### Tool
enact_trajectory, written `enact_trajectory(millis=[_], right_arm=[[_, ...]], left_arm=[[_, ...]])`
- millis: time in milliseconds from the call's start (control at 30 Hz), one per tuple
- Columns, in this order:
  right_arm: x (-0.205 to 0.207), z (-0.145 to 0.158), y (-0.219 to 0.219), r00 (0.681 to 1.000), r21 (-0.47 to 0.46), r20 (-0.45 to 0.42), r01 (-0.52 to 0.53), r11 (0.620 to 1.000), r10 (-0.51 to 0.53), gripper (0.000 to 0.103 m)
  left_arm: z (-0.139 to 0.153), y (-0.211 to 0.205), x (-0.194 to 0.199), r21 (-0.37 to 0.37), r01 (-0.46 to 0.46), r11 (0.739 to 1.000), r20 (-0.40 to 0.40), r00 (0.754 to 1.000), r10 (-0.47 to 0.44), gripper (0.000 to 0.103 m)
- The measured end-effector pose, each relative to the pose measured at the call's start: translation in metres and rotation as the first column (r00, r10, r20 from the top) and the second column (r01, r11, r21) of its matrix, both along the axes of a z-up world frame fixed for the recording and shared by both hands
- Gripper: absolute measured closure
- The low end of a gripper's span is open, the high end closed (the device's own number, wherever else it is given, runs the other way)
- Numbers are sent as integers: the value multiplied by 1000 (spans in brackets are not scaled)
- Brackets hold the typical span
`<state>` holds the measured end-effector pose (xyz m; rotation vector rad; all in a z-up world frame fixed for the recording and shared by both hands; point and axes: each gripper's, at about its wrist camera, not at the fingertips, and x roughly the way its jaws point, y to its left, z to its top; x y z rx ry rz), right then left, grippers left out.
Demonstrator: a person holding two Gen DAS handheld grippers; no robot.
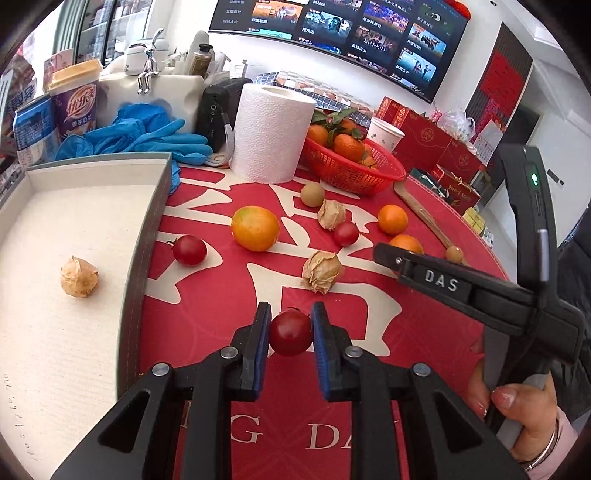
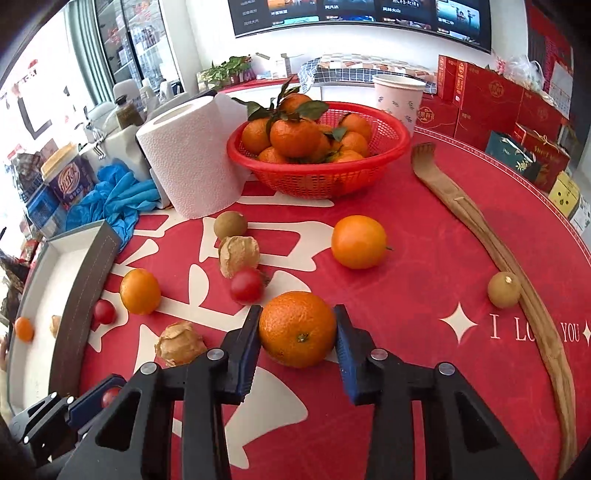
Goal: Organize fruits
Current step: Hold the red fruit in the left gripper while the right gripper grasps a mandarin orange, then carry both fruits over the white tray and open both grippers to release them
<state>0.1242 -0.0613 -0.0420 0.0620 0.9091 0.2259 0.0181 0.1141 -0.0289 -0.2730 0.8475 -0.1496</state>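
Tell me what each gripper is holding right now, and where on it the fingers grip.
Left gripper: a cherry tomato, pinched at its two sides. Right gripper: a mandarin orange on the table, fingers against its left and right sides.

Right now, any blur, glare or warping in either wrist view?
Left wrist view: sharp; heavy fisheye bends the tray wall and the TV; dark corners. Right wrist view: window at left blown out; cherry tomato slightly smeared; orange between the right tongs crisp.
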Motion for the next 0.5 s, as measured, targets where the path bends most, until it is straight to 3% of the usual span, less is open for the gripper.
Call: enact_trajectory(millis=[267, 500], right_arm=[[-16, 14, -12, 999, 64, -37, 11, 998, -8, 64], [-24, 32, 29, 996, 97, -35, -76, 992, 80, 64]], left_arm=[[28, 19, -14, -43, -36, 998, 73, 997, 39, 79], [42, 86, -31, -67, -209, 976, 112, 970, 215, 79]])
